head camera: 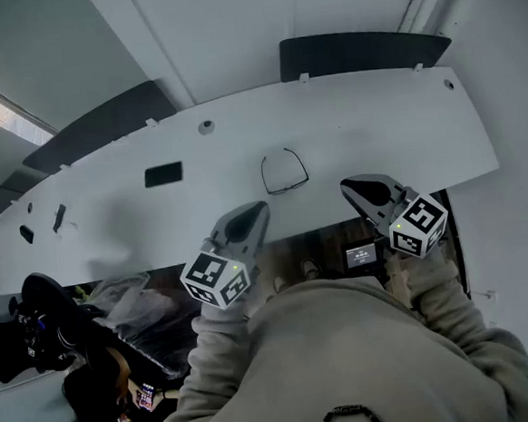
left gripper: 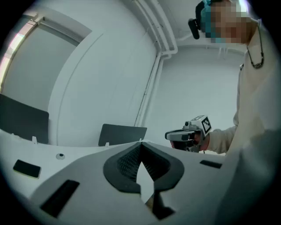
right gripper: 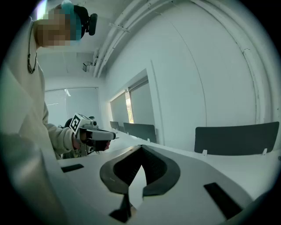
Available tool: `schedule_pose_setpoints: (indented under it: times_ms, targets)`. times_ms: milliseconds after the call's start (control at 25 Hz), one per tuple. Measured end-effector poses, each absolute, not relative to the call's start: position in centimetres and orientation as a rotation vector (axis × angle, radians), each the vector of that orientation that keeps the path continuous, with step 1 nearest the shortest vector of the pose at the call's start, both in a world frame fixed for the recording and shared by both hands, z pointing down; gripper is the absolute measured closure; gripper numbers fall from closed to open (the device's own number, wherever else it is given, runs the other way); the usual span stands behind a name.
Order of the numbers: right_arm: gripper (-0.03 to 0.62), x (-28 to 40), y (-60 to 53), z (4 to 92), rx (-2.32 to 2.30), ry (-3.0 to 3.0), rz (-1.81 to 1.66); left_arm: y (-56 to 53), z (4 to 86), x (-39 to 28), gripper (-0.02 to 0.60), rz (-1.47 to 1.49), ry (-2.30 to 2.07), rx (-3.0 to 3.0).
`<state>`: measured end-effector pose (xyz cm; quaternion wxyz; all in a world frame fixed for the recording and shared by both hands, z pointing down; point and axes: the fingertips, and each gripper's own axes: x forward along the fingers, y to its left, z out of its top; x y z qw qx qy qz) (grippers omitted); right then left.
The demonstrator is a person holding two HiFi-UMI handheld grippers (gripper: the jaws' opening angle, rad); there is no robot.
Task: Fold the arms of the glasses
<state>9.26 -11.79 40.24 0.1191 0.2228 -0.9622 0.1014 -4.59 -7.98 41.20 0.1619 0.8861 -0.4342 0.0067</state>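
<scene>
The thin dark glasses (head camera: 285, 171) lie on the white surface (head camera: 384, 123), ahead of the 2 grippers and between them, touched by neither. The left gripper (head camera: 249, 216) hangs near the surface's front edge with its jaws pressed together on nothing. The right gripper (head camera: 362, 189) does the same, its jaws likewise closed and empty.

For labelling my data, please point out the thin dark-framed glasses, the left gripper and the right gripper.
thin dark-framed glasses (head camera: 285, 171), head view, lens inside the frame
left gripper (head camera: 263, 207), head view, closed tips
right gripper (head camera: 346, 186), head view, closed tips
</scene>
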Motion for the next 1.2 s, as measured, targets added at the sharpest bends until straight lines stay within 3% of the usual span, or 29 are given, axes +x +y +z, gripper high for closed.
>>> schedule_pose_setpoints:
  times_ms: [1200]
  targets:
    - [0.574,10.3,-12.3,40.6,0.651,-2.794,0.291,-7.7,41.0,-3.8,0.577,-0.02,-1.174,2.537]
